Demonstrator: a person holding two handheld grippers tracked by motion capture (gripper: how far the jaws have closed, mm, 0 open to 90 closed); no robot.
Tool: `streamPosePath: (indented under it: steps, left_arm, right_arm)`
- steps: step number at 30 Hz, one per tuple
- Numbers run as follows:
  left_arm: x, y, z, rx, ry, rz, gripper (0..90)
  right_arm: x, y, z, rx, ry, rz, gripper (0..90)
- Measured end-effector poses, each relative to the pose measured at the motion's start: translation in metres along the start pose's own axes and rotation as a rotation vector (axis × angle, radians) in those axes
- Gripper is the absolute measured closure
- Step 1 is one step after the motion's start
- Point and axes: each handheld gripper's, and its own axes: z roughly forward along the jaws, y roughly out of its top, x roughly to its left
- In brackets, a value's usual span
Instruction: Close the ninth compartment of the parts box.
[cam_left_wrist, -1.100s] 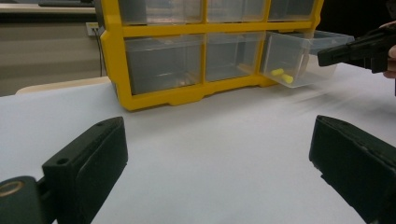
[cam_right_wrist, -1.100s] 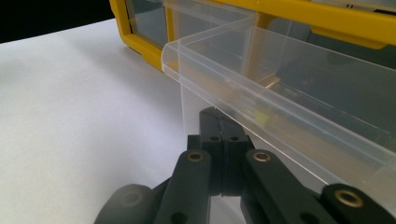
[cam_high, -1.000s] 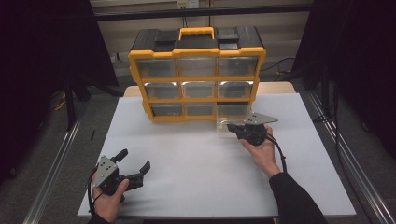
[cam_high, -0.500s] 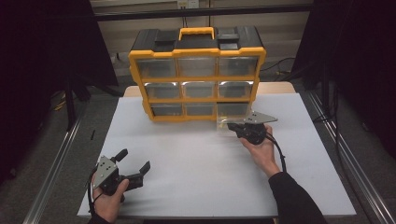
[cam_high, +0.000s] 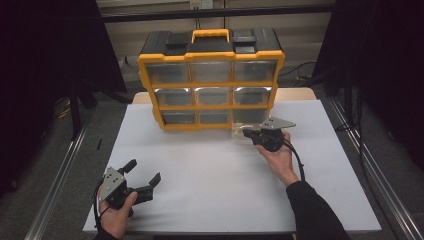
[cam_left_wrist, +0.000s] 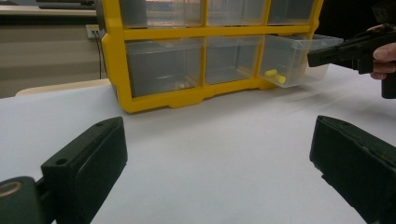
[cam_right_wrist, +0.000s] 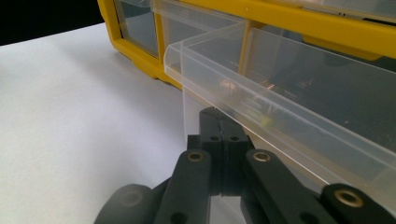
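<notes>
We hold the right gripper (cam_high: 248, 133) at the bottom right drawer (cam_left_wrist: 299, 58) of the yellow organizer (cam_high: 210, 80), which stands at the far edge of the white table (cam_high: 215, 185). That clear drawer is pulled partway out of its slot, and the right gripper's jaws are pressed together on the drawer's front wall; in the right gripper view the thin clear plastic runs down between the two black tips. Inside the drawer, near its bottom, lie small yellow pieces (cam_left_wrist: 274, 76). The other drawers of the organizer sit pushed in.

We keep the left gripper (cam_high: 145, 175) near the table's near left corner, well apart from the organizer. Its jaws stand wide open with nothing between them, only bare white table showing in the gap in the left gripper view. The left hand (cam_high: 116, 212) holds it just above the near edge, pointing toward the organizer. The right hand (cam_high: 277, 157) reaches in from the near right side.
</notes>
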Motion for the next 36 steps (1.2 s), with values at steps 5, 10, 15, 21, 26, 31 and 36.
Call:
streamPosePath:
  steps: [5, 10, 15, 21, 26, 31, 36]
  left_arm:
    - [0.0, 0.0, 0.0, -0.004, -0.005, 0.002, 4.0]
    - [0.0, 0.0, 0.0, -0.005, -0.002, 0.001, 4.0]
    - [0.0, 0.0, 0.0, -0.005, -0.004, -0.001, 4.0]
    - [0.0, 0.0, 0.001, -0.003, 0.001, -0.005, 4.0]
    - [0.001, 0.0, 0.001, -0.001, 0.004, -0.002, 4.0]
    - [0.0, 0.001, 0.003, 0.002, 0.0, -0.001, 4.0]
    - [0.0, 0.0, 0.003, 0.003, 0.003, -0.003, 4.0]
  right_arm:
    - [-0.002, 0.001, 0.001, -0.005, -0.006, 0.006, 90.0]
    - [-0.004, 0.001, 0.003, 0.002, -0.002, 0.003, 90.0]
    - [-0.006, 0.002, 0.005, 0.007, -0.012, 0.004, 90.0]
    - [-0.011, 0.007, 0.011, 0.009, -0.04, 0.001, 90.0]
    - [-0.017, 0.008, 0.017, 0.001, -0.064, 0.013, 90.0]
    - [-0.023, 0.01, 0.023, -0.002, -0.084, 0.011, 90.0]
    - [-0.027, 0.008, 0.026, -0.016, -0.112, 0.018, 90.0]
